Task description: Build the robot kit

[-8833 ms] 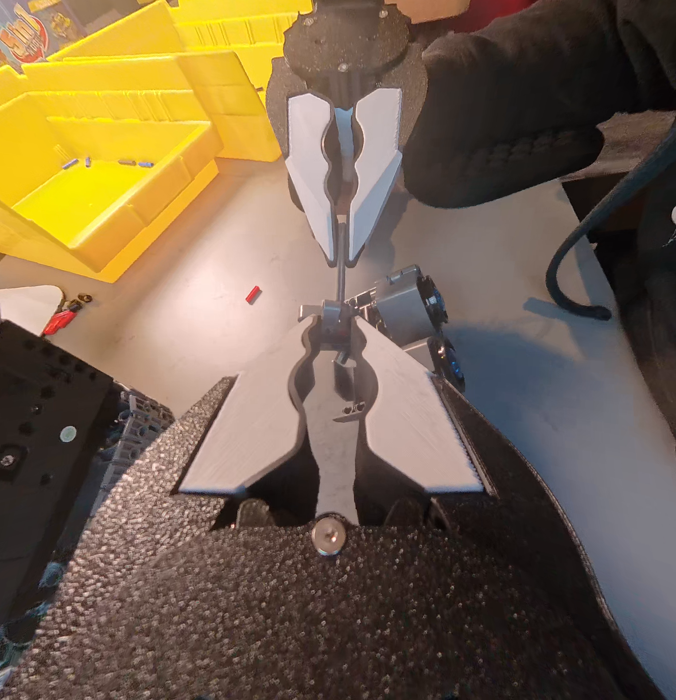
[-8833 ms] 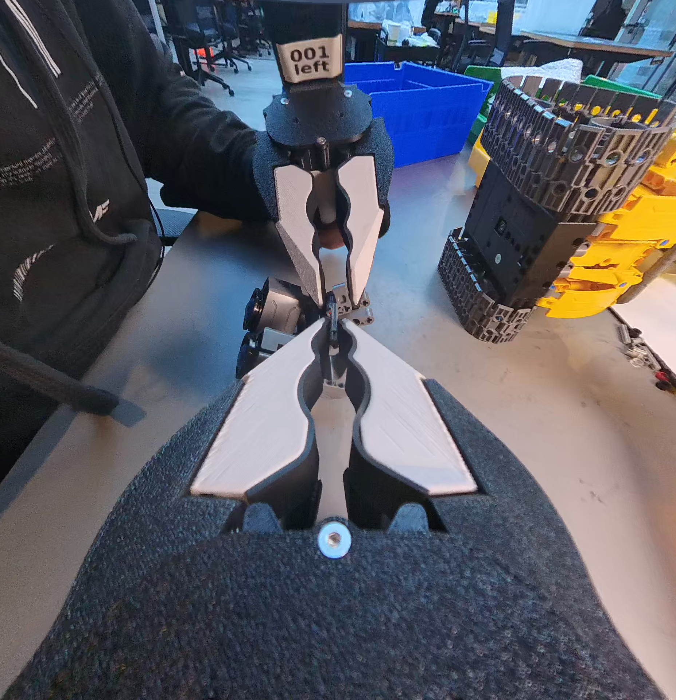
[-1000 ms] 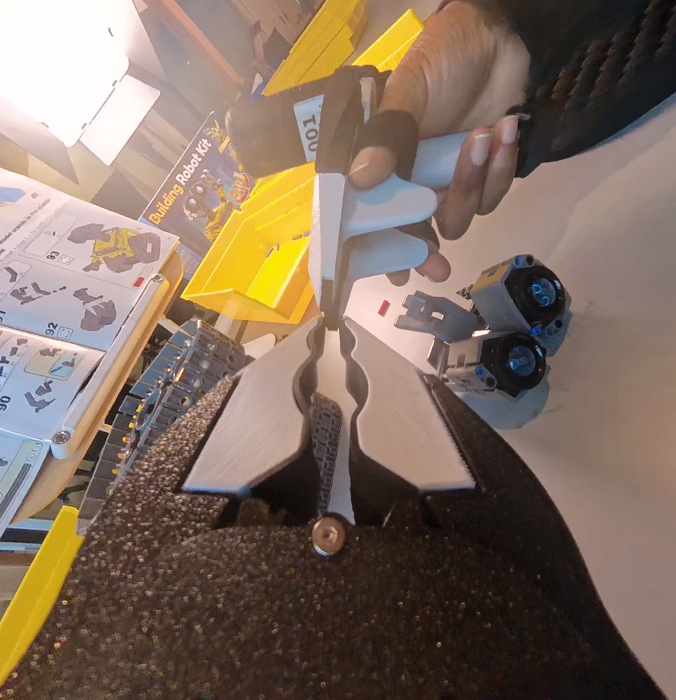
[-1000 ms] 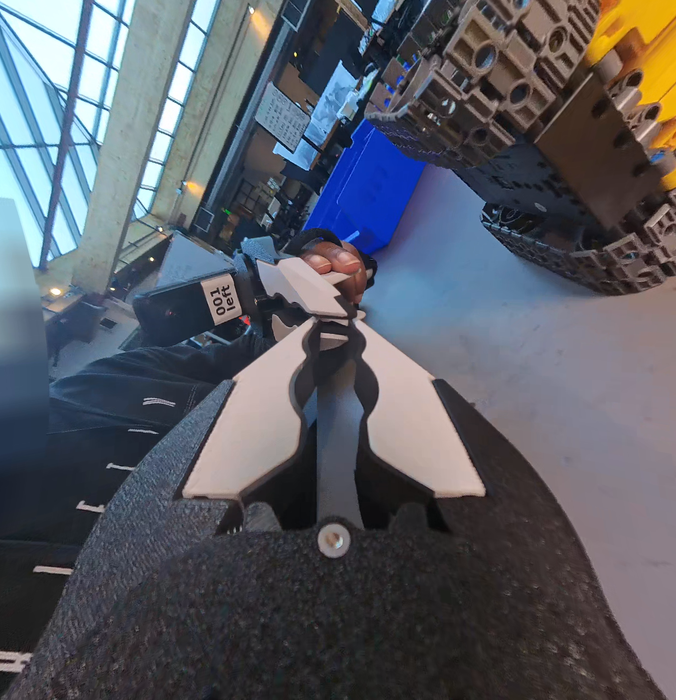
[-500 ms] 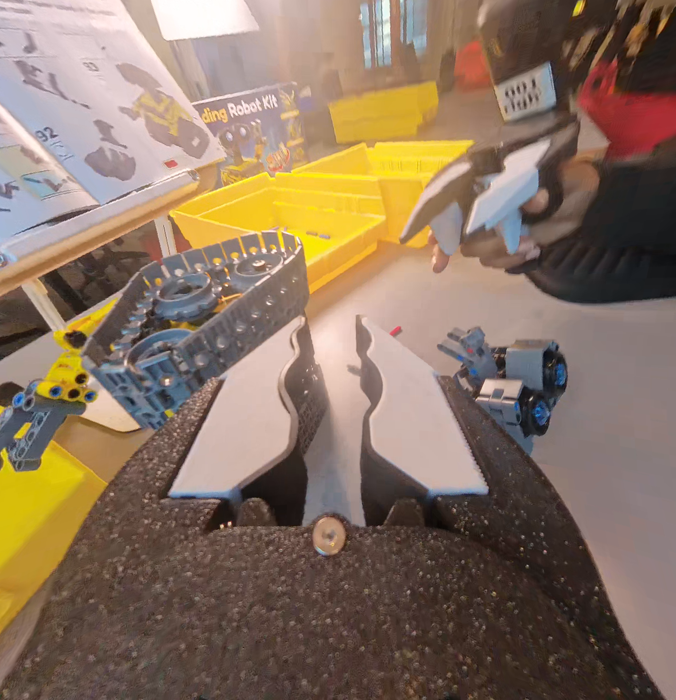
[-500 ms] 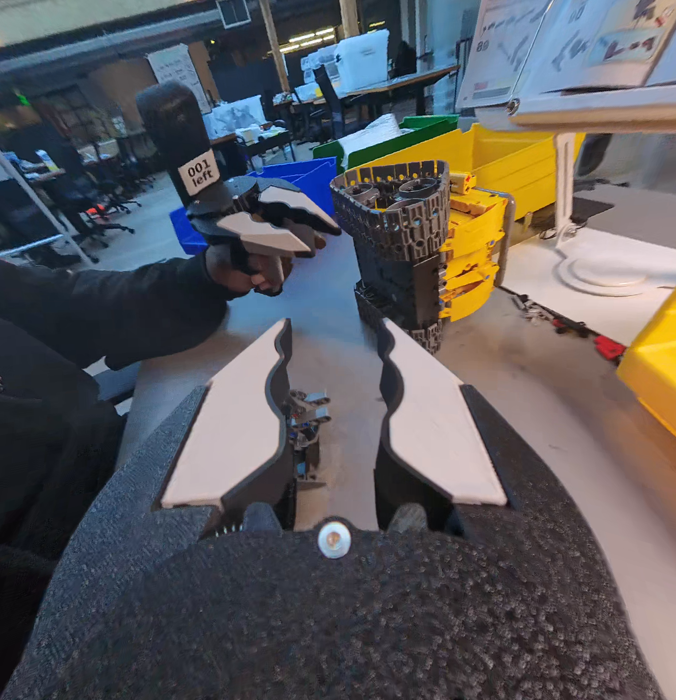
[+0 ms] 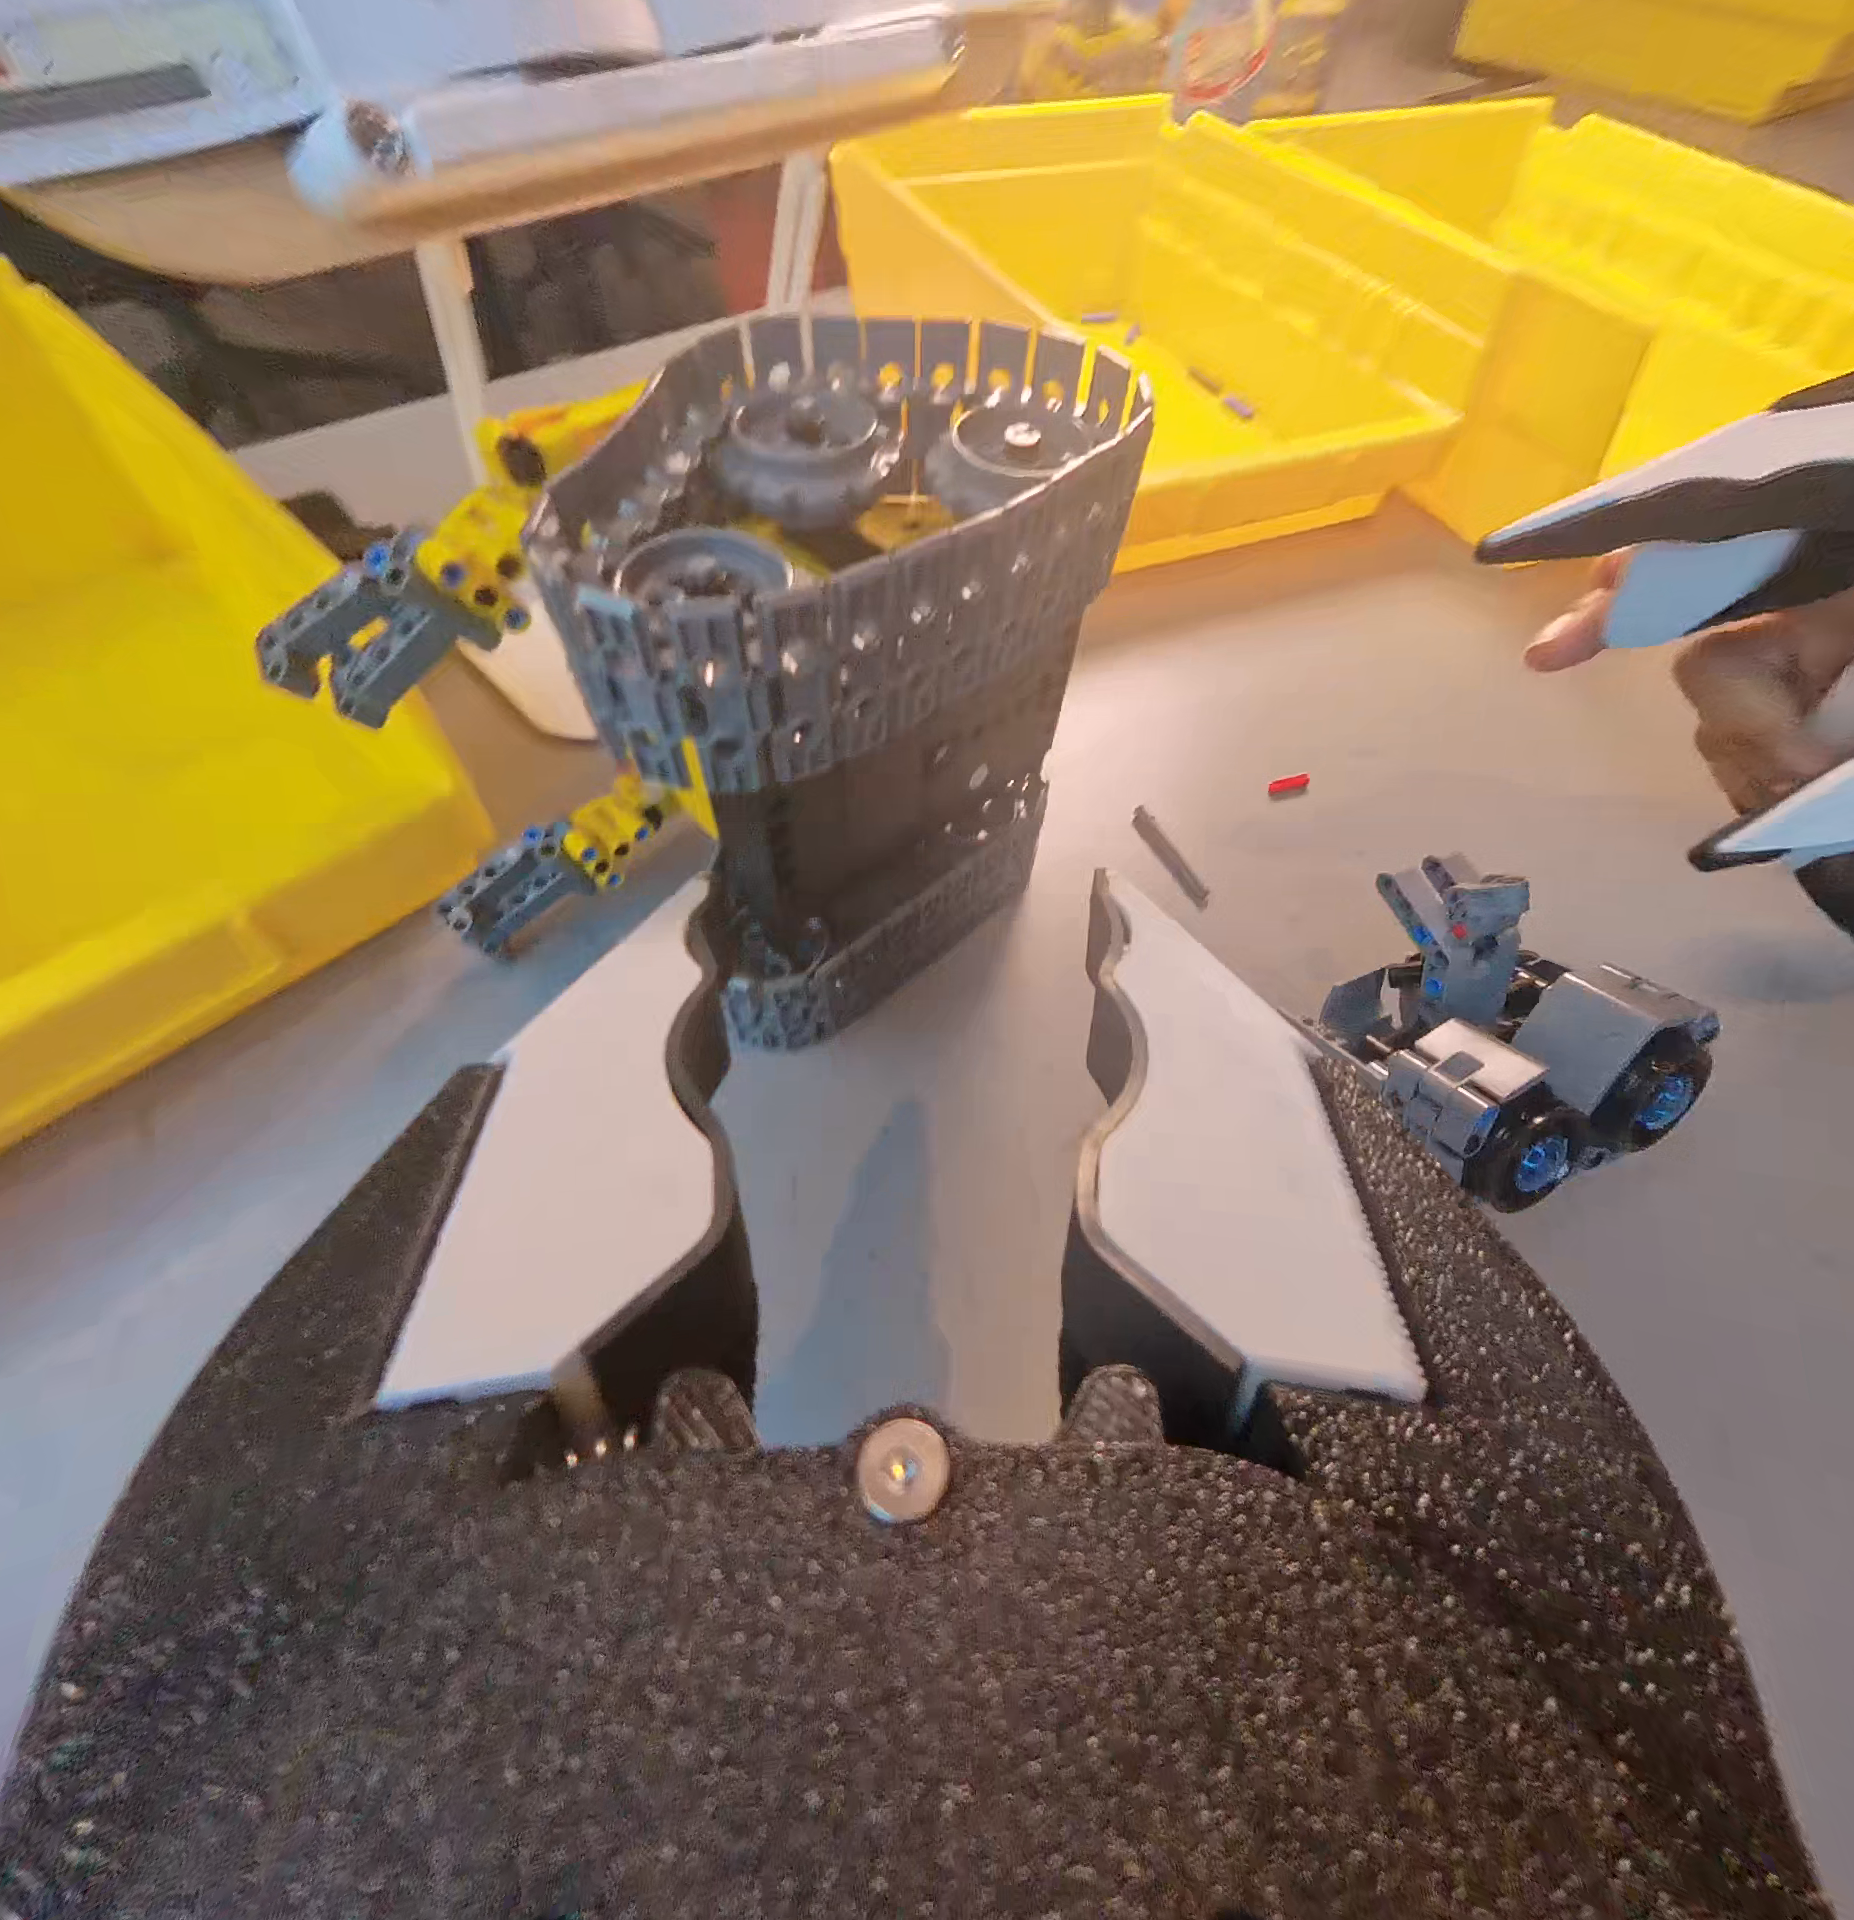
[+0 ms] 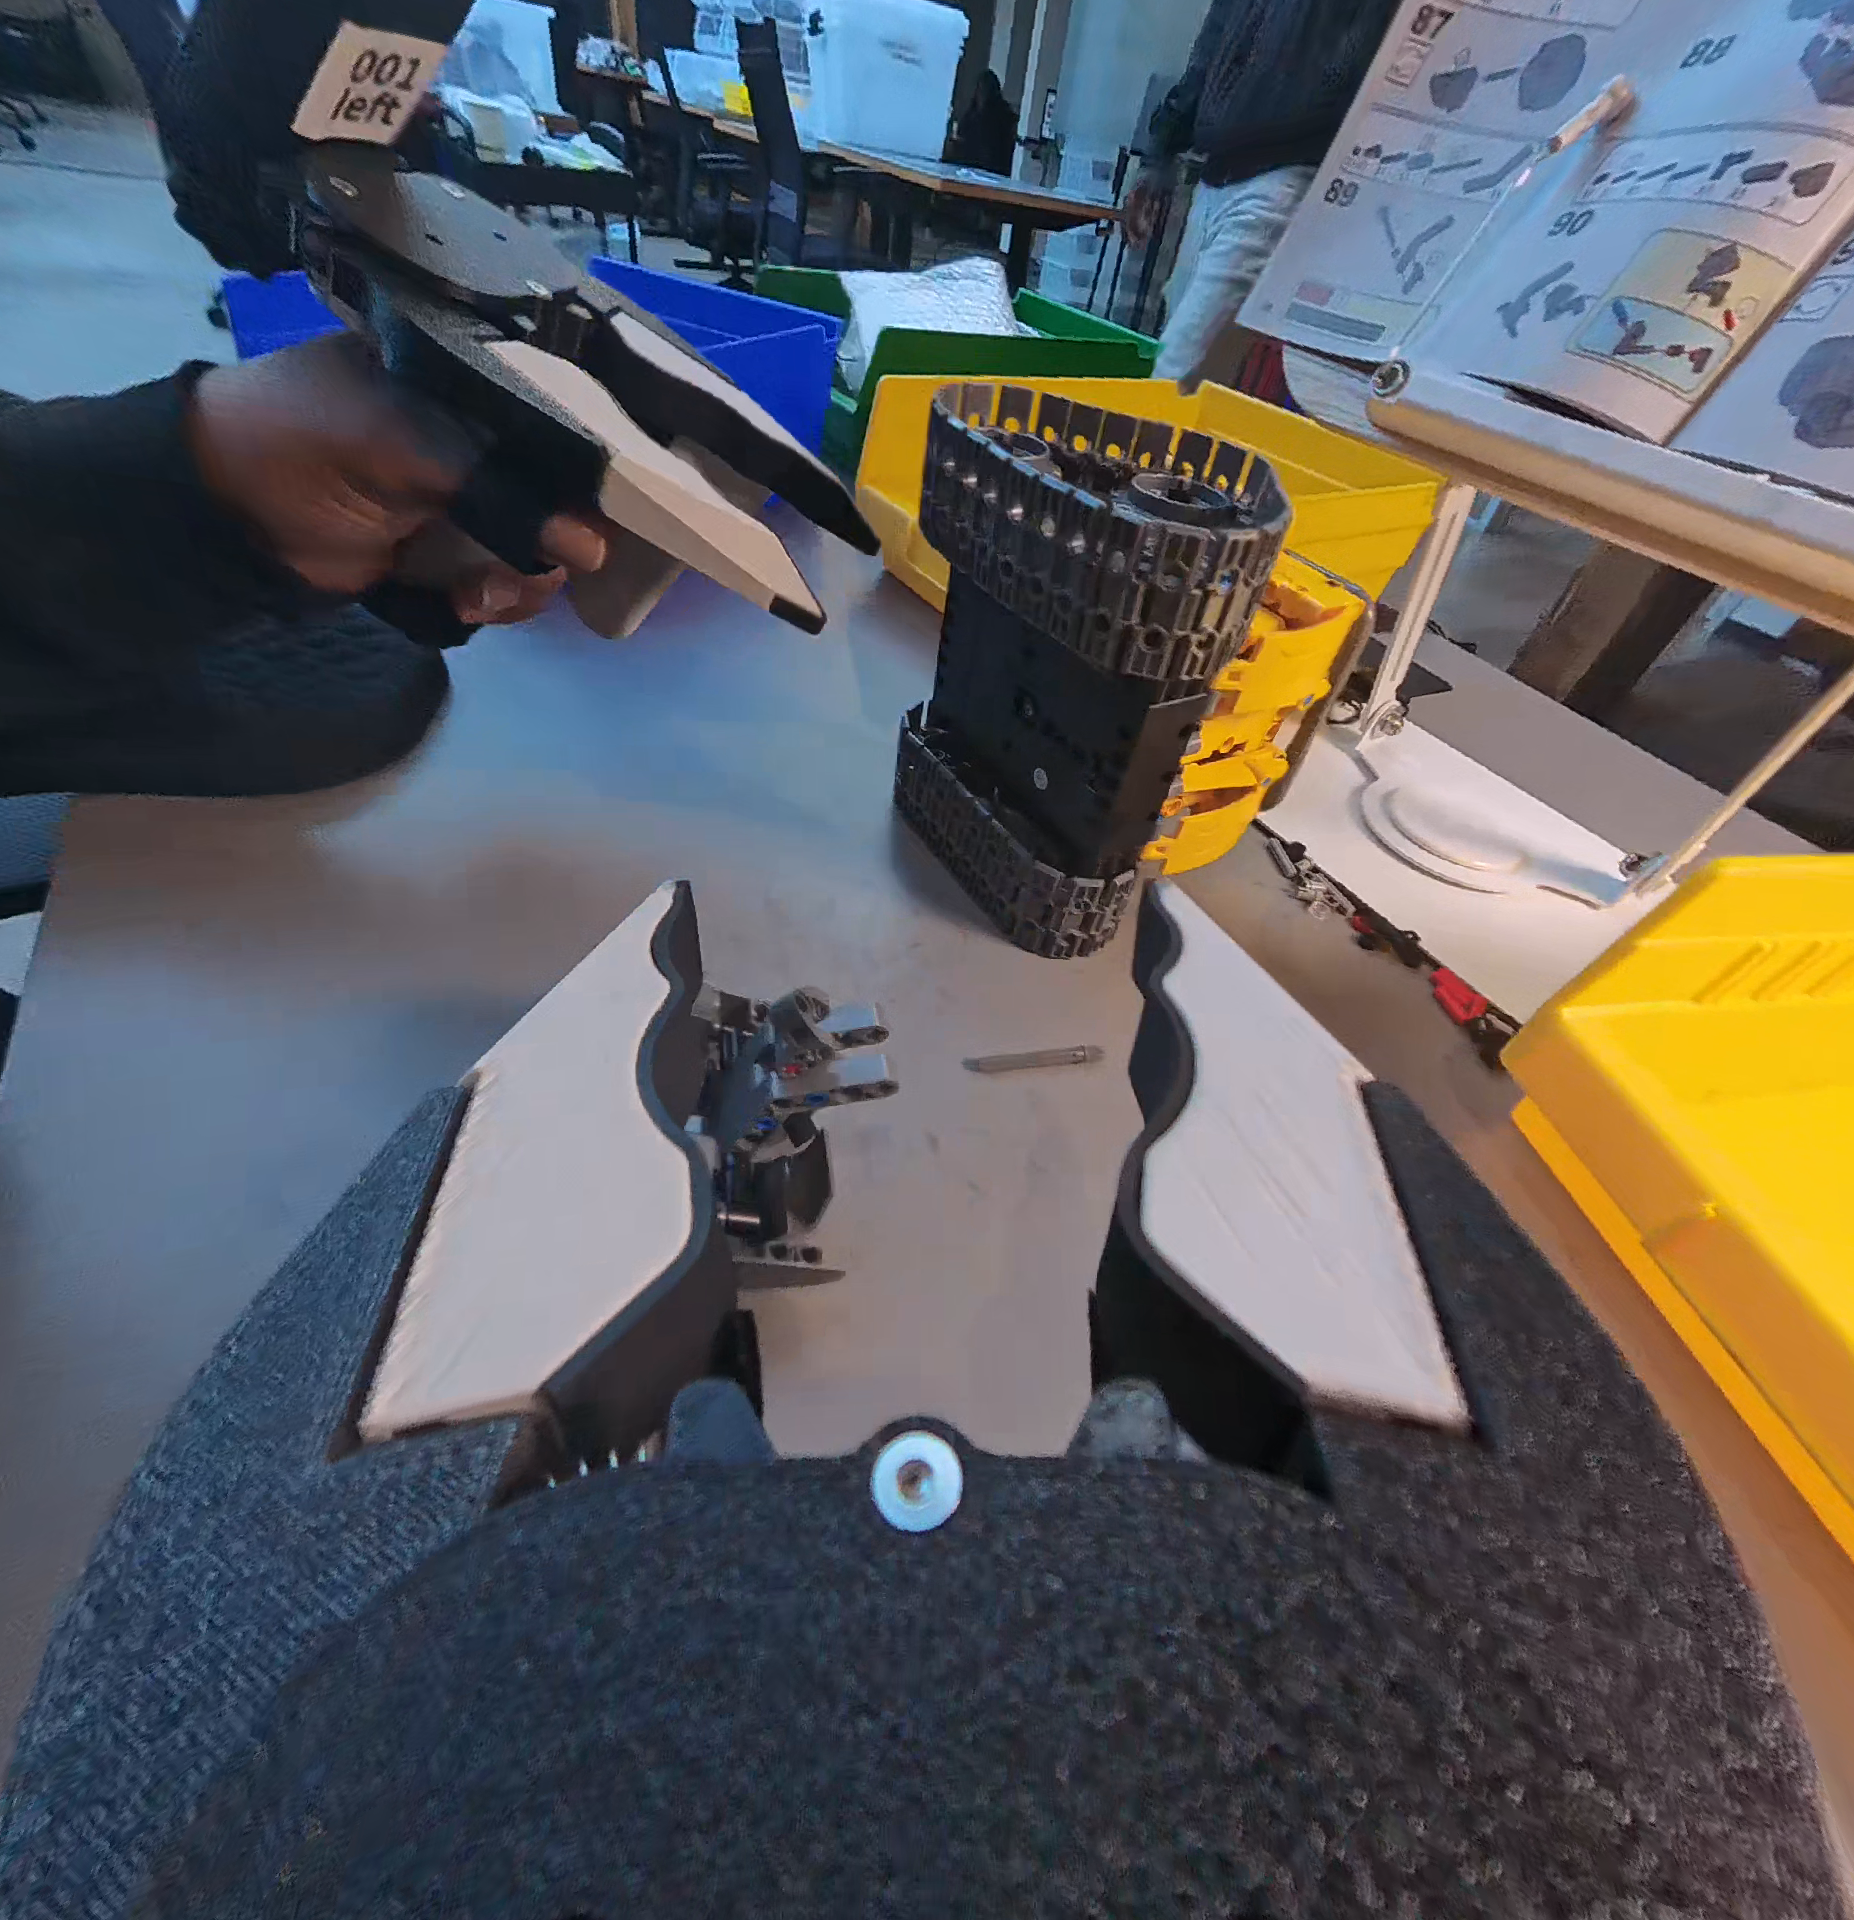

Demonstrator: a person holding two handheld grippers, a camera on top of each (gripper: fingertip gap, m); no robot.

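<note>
My left gripper [image 7: 902, 899] is open and empty, low over the grey table, its tips just in front of the base of an upright tracked model [image 7: 850, 644] of grey, black and yellow bricks. A small grey wheeled assembly [image 7: 1505, 1049] lies to its right, with a thin black axle [image 7: 1170, 854] loose on the table between. My right gripper [image 8: 915, 899] is open and empty; the assembly [image 8: 788, 1101] lies beside its left finger and the axle [image 8: 1032, 1060] lies between its fingers. The tracked model [image 8: 1089, 665] stands ahead of it.
Yellow bins stand at the left [image 7: 123, 727], back [image 7: 1266, 312] and right [image 8: 1733, 1091]. An instruction booklet on a stand [image 8: 1629, 208] overhangs the back. Blue [image 8: 736, 332] and green [image 8: 985, 353] bins lie beyond. A red pin [image 7: 1289, 784] and small parts [image 8: 1422, 966] lie loose.
A second ago both grippers were shut tip to tip in the air. They have parted, opened wide and come down level over the table; the axle now lies loose on it.
</note>
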